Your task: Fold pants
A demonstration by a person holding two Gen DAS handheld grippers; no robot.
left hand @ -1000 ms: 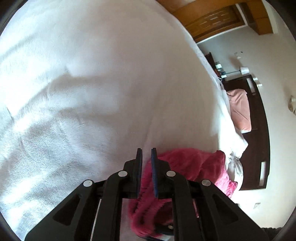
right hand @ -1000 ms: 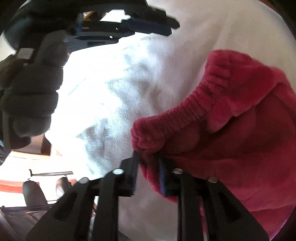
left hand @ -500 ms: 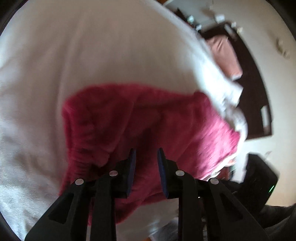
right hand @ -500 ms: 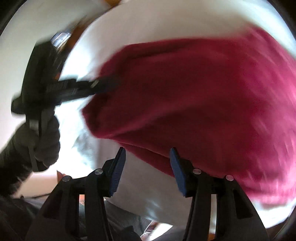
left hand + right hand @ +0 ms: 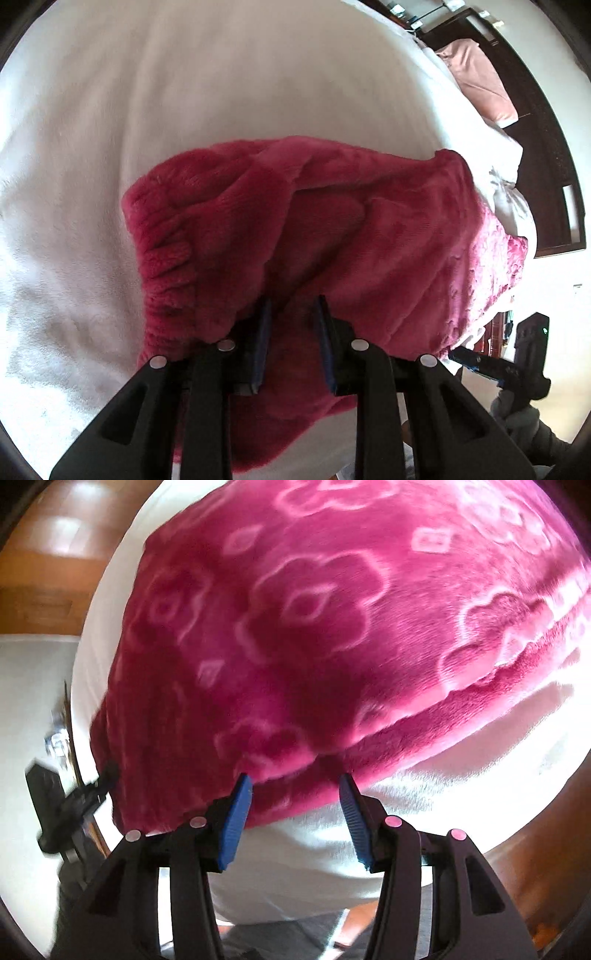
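Observation:
The dark pink fleece pants [image 5: 369, 229] lie on the white bed cover [image 5: 184, 92], with the gathered elastic waistband [image 5: 162, 258] at their left end. My left gripper [image 5: 293, 328] hangs over the near part of the pants, its jaws a little apart and gripping nothing. In the right wrist view the pants [image 5: 314, 609] show an embossed flower pattern. My right gripper [image 5: 295, 812] stands open just above their near edge, where the white cover [image 5: 314, 867] begins. Each view shows the other gripper: the left gripper [image 5: 74, 805], and the right gripper [image 5: 517, 365] in a gloved hand.
A pink pillow [image 5: 480, 81] lies by a dark wooden headboard [image 5: 546, 166] at the far right of the bed. Wooden floor [image 5: 48, 572] shows past the bed's edge. Grey clothing of the person [image 5: 277, 938] is close below the right gripper.
A second ago both grippers pinched the waistband. Both have let go and opened, the pants now lie on the cover, and the right gripper has swung across and rolled over the patterned part.

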